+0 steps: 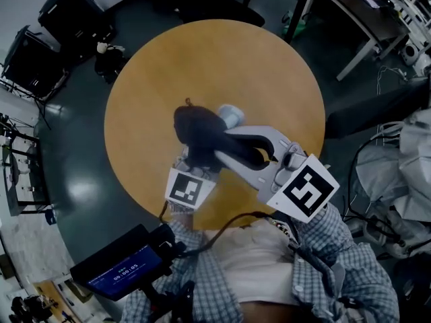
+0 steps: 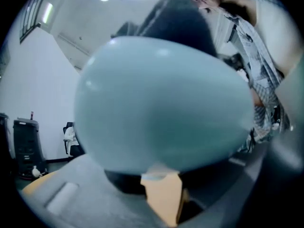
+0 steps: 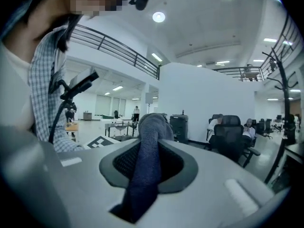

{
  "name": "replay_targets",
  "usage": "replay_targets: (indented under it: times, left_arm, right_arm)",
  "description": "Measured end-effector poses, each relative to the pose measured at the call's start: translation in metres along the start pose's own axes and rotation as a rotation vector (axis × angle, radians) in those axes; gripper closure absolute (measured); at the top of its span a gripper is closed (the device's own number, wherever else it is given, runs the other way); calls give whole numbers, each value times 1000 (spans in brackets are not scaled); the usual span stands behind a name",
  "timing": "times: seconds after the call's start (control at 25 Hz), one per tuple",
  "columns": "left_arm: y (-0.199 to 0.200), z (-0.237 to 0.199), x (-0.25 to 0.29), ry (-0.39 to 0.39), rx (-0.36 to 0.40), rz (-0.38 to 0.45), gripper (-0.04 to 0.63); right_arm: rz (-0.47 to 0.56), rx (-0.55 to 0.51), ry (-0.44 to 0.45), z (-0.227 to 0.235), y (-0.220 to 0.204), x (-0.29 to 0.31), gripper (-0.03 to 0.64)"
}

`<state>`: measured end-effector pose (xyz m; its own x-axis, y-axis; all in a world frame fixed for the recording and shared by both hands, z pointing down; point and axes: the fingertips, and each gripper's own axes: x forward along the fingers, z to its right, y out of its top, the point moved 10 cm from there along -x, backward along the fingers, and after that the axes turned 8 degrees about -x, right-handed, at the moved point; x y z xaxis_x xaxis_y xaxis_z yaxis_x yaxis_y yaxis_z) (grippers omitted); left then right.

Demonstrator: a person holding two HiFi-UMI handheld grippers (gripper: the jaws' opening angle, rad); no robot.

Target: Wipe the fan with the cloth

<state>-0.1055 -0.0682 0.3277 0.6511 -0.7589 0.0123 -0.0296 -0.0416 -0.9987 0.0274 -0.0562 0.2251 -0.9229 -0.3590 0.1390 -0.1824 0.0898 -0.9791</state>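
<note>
Head view, from above: a round wooden table (image 1: 222, 59) with both claws held over its near half by a person in a checked shirt (image 1: 350, 247).

Left claw (image 2: 156, 184): closed on the fan (image 2: 161, 103), a smooth, pale blue, rounded body that fills most of the left gripper view. The grey jaws pass under it on either side, and a strip of the table top (image 2: 164, 201) shows through the gap beneath. In the head view the fan (image 1: 230, 116) appears as a small pale shape above the table, just beside the cloth.

Right claw (image 3: 148, 156): pinching the cloth (image 3: 142, 175), a dark blue towelling strip that runs up between the two black pads and bunches over the jaw tips. In the head view the cloth (image 1: 194, 134) is a dark mass lying against the left side of the fan.

Marker cubes: one on the left gripper (image 1: 185, 188), one on the right gripper (image 1: 306, 188).

Lower left of the head view: a dark device with a lit blue screen (image 1: 121, 271).

Background of the right gripper view: office chairs (image 3: 228, 132).
</note>
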Motion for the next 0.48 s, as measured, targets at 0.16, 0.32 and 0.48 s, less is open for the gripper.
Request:
replay_targets:
  times: [0.16, 0.32, 0.48]
  left_arm:
    - [10, 3, -8, -13, -2, 27, 453]
    - [15, 1, -12, -14, -7, 33, 453]
    - [14, -1, -20, -13, -7, 31, 453]
  right_arm:
    - [-64, 5, -104, 33, -36, -3, 531]
    - [-122, 101, -214, 49, -82, -13, 531]
    - [-190, 147, -313, 47, -111, -27, 531]
